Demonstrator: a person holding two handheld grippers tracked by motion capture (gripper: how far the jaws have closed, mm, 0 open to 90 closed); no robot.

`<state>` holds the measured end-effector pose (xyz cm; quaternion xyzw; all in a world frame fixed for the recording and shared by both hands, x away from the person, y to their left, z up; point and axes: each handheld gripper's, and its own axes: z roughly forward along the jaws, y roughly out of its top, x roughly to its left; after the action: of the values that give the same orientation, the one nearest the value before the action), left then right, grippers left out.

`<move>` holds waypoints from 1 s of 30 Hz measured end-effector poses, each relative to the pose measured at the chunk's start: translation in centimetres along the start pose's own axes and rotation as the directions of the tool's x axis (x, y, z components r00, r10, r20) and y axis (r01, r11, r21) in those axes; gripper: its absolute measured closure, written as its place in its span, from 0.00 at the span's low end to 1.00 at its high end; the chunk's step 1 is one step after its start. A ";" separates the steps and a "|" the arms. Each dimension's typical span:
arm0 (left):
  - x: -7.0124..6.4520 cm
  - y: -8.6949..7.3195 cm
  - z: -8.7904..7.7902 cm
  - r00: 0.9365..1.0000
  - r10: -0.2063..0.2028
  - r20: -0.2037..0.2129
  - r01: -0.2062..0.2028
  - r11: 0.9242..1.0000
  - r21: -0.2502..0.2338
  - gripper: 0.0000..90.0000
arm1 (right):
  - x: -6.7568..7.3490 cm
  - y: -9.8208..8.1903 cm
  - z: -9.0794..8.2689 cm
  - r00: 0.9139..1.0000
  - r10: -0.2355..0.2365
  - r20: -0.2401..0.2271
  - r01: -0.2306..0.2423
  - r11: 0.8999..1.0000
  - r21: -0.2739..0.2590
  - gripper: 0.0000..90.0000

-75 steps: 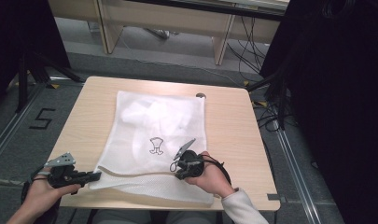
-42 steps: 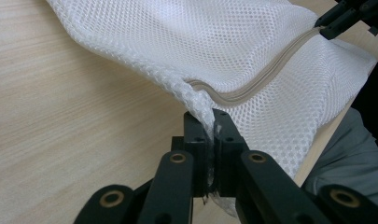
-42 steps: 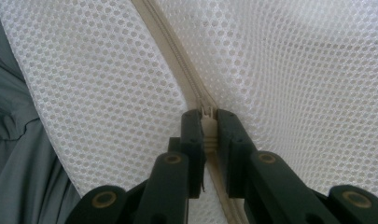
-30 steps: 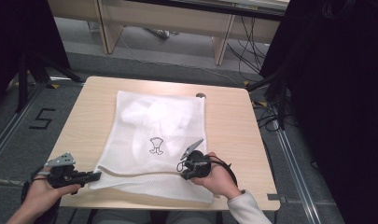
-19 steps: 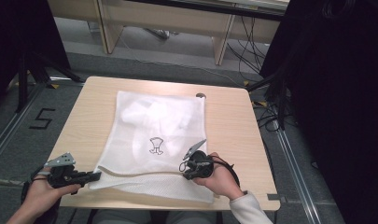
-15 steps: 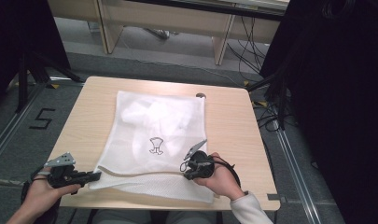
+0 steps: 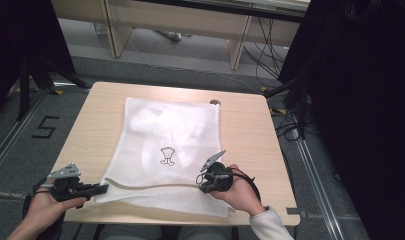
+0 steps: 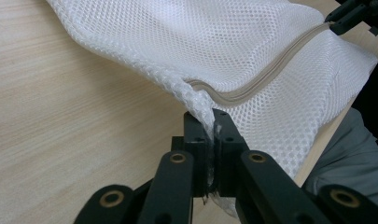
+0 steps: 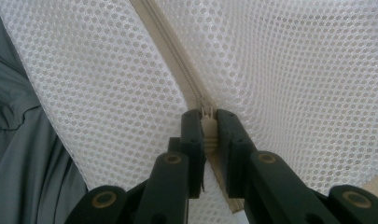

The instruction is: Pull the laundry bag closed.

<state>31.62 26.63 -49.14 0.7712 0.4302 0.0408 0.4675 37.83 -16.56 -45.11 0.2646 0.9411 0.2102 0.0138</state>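
A white mesh laundry bag (image 7: 170,145) lies flat on the wooden table (image 7: 245,125), with a white garment inside and a small dark print showing through. Its beige zipper (image 8: 266,77) runs along the near edge. My left gripper (image 7: 101,189) is shut on the bag's near left corner (image 8: 203,105), the mesh pinched between the jaws. My right gripper (image 7: 204,185) is shut on the beige zipper pull (image 9: 208,128), with the zipper track (image 9: 170,46) running away from the jaws.
The table's near edge (image 7: 155,221) lies just under the bag and both hands. A small dark round hole (image 7: 215,102) sits near the far edge. Cables (image 7: 270,55) and dark stands surround the table on the floor.
The right gripper has slid a little to the right along the zipper line with the pull in its jaws. The left gripper has kept its place on the corner.
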 end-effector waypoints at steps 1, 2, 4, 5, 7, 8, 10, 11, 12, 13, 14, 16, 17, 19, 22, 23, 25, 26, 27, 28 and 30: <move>0.0 0.0 0.0 1.000 0.000 0.000 0.000 1.000 0.000 0.95 | -0.1 -0.1 0.0 1.000 -0.005 0.002 0.005 1.000 -0.003 0.92; 0.0 0.0 0.0 1.000 0.002 -0.001 -0.002 1.000 -0.001 0.95 | -0.1 -0.1 -0.1 1.000 -0.001 0.001 0.001 1.000 -0.004 0.92; 0.0 0.0 0.0 1.000 -0.001 0.000 0.001 1.000 0.000 0.95 | -0.2 -0.2 -0.1 1.000 -0.003 -0.003 0.003 1.000 0.000 0.91; 0.0 0.0 0.0 1.000 0.002 -0.001 -0.002 1.000 0.000 0.95 | -0.1 -0.3 -0.2 1.000 0.011 -0.001 -0.011 1.000 0.001 0.92; 0.0 0.0 0.0 1.000 0.002 -0.002 -0.002 1.000 -0.001 0.95 | -0.2 -0.4 -0.2 1.000 0.007 0.006 -0.007 1.000 -0.001 0.92; 0.0 0.0 0.0 1.000 0.001 -0.002 -0.001 1.000 -0.001 0.95 | -0.2 -0.4 -0.2 1.000 0.000 -0.003 0.000 1.000 -0.003 0.91; 0.0 0.0 0.0 1.000 0.002 -0.004 -0.002 1.000 0.000 0.95 | -0.3 -0.5 -0.3 1.000 0.004 0.002 -0.004 1.000 -0.002 0.92; 0.0 0.0 0.0 1.000 0.003 -0.004 -0.003 1.000 0.000 0.95 | -0.3 -0.6 -0.3 1.000 0.003 0.002 -0.003 1.000 -0.003 0.91; 0.0 0.0 0.0 1.000 0.003 -0.005 -0.003 1.000 -0.001 0.95 | -0.4 -0.7 -0.3 1.000 0.006 0.008 -0.006 1.000 -0.005 0.91; 0.0 0.0 0.0 1.000 0.005 -0.004 -0.005 1.000 0.000 0.95 | -0.4 -0.7 -0.4 1.000 0.008 0.006 -0.008 1.000 -0.001 0.92; 0.0 0.0 0.0 1.000 0.004 -0.004 -0.004 1.000 0.000 0.95 | -0.3 -0.8 -0.4 1.000 0.017 0.002 -0.017 1.000 0.001 0.92; 0.0 0.0 0.0 1.000 0.004 -0.006 -0.004 1.000 0.000 0.95 | -0.4 -1.1 -0.5 1.000 0.025 -0.001 -0.025 1.000 0.003 0.91; 0.0 0.0 0.0 1.000 0.004 -0.007 -0.004 1.000 0.000 0.95 | -0.4 -1.2 -0.5 1.000 0.027 0.010 -0.027 1.000 0.001 0.91; 0.0 0.0 0.0 1.000 0.005 -0.007 -0.005 1.000 0.000 0.95 | -0.6 -1.3 -0.6 1.000 0.019 0.009 -0.019 1.000 -0.001 0.92; 0.0 0.0 0.0 1.000 0.005 -0.006 -0.005 1.000 0.001 0.95 | -0.6 -1.7 -0.7 0.999 0.032 0.011 -0.032 0.999 0.007 0.92; 0.0 0.0 0.0 1.000 0.004 -0.006 -0.004 1.000 0.000 0.95 | -0.7 -1.8 -0.7 1.000 0.030 0.011 -0.030 1.000 0.003 0.92; 0.0 0.0 0.0 1.000 0.004 -0.007 -0.004 1.000 0.000 0.95 | -0.8 -2.0 -0.8 0.999 0.037 0.009 -0.037 0.999 0.000 0.91; 0.0 0.0 0.0 1.000 0.004 -0.007 -0.004 1.000 0.000 0.95 | -0.8 -2.0 -0.9 0.999 0.040 0.014 -0.040 0.999 0.003 0.91; 0.0 0.0 0.0 1.000 0.009 -0.008 -0.009 1.000 0.004 0.95 | -0.9 -2.1 -0.8 0.999 0.033 0.013 -0.033 0.999 -0.002 0.91; 0.0 0.0 0.0 1.000 0.004 -0.006 -0.004 1.000 0.000 0.95 | -0.9 -2.1 -0.8 0.999 0.031 0.016 -0.031 1.000 0.001 0.91; 0.0 0.0 0.0 1.000 0.004 -0.008 -0.004 1.000 0.000 0.95 | -0.8 -2.3 -0.8 0.999 0.041 0.007 -0.041 0.999 -0.001 0.91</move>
<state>31.60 26.62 -49.13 0.7721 0.4303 0.0447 0.4656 37.30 -19.00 -45.39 0.2844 0.9354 0.2099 0.0128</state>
